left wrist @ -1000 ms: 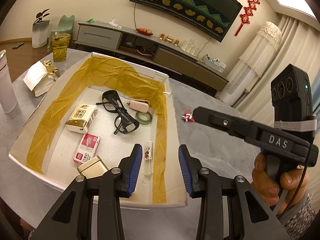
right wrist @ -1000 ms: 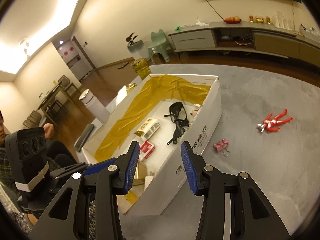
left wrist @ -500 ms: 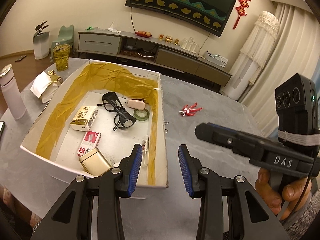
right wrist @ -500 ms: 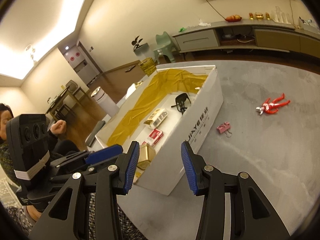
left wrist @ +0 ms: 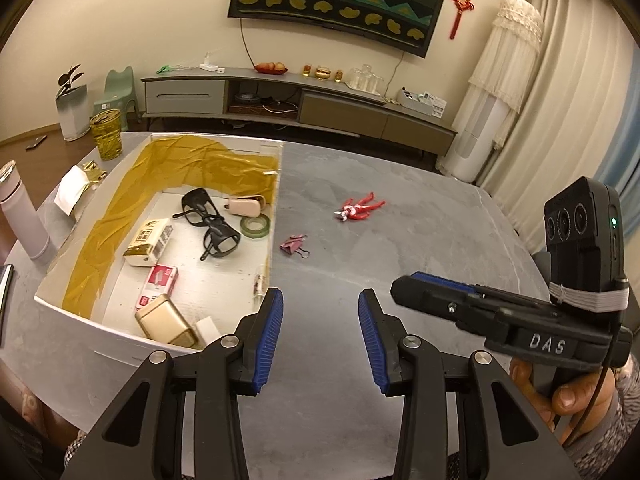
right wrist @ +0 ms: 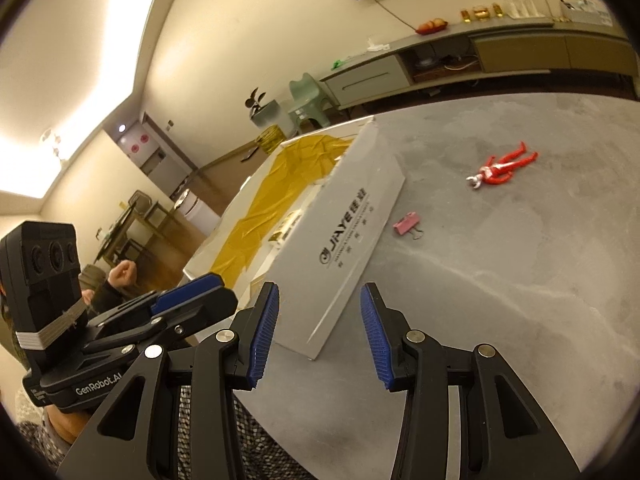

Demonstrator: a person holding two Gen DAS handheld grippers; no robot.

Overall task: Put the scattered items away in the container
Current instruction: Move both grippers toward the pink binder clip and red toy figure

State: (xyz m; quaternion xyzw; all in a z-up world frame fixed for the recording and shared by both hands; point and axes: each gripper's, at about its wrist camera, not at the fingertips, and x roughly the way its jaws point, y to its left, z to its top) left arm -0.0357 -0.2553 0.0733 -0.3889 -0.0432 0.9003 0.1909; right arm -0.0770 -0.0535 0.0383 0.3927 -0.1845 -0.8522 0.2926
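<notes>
Grippers: left gripper (left wrist: 320, 330) and right gripper (right wrist: 316, 330), fingers wide, empty.
Table (left wrist: 400, 248): one red figure (left wrist: 359, 209), one pink clip (left wrist: 294, 243).
Box (left wrist: 100, 326): one pair of glasses (left wrist: 210, 226).

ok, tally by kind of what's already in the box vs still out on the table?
In the box:
glasses: 1
tape roll: 1
pink case: 1
cartons: 2
gold tin: 1
syringe: 1
On the table:
binder clip: 1
red figure: 1
Total: 9
</notes>
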